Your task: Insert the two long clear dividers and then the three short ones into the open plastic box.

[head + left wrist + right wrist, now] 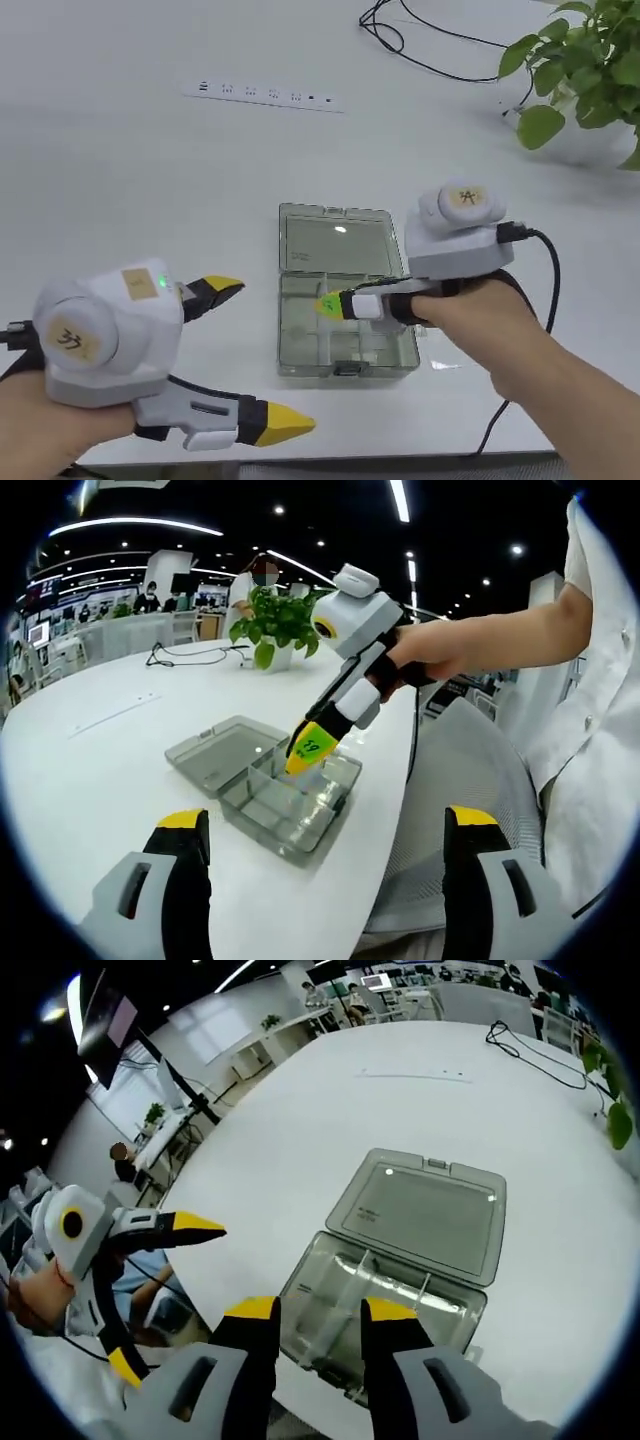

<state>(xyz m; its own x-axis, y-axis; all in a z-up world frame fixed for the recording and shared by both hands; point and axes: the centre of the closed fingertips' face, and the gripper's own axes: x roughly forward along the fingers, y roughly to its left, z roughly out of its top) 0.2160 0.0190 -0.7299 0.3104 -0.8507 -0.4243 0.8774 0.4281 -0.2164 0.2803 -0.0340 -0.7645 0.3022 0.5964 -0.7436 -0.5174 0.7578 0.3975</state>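
Left gripper [268,356], jaws spread wide and empty, hangs just left of the shallow clear-grey plastic box [300,366]. Right gripper [328,305] dips over the box's open tray, jaws narrowly apart; whether they pinch a clear divider I cannot tell. Clear dividers [372,1263] appear to stand inside the box. With nothing bracing the box, a skewed push could probably slide it or jam a divider off its slots.
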